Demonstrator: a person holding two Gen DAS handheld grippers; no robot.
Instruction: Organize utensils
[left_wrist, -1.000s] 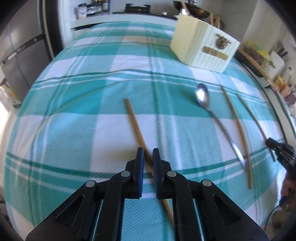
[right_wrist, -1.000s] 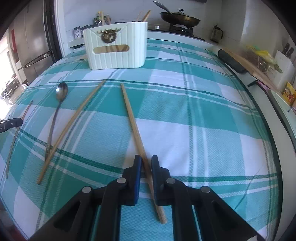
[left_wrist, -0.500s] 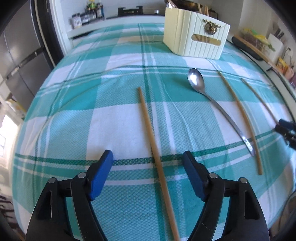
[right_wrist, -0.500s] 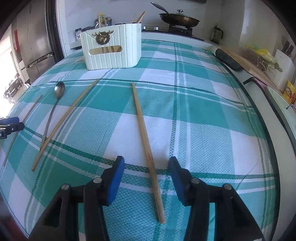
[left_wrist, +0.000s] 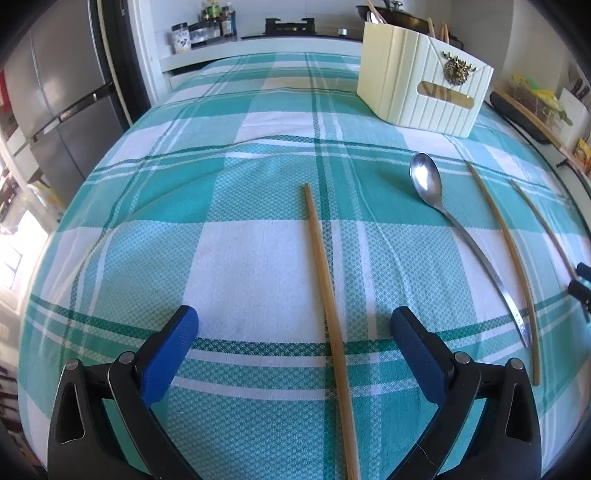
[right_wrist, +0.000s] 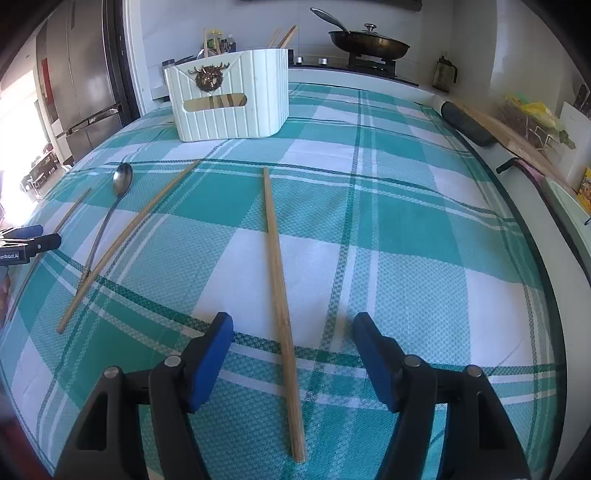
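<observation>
My left gripper hangs low over the teal checked cloth, jaws opening wide. A wooden chopstick lies flat between its fingers, touched by neither pad. To its right lie a metal spoon and two more chopsticks. My right gripper is also opening, with another chopstick lying loose between its pads. The spoon and a slanted chopstick lie to its left. The cream utensil caddy stands at the back with several utensils in it.
Behind the table a pan sits on a stove and jars stand on the counter. A fridge is at the left. A dark roll and a wooden board lie along the table's right edge.
Both grippers were shut on their chopsticks a second ago; each has opened and let its chopstick go onto the cloth. The left gripper tipped up slightly.
</observation>
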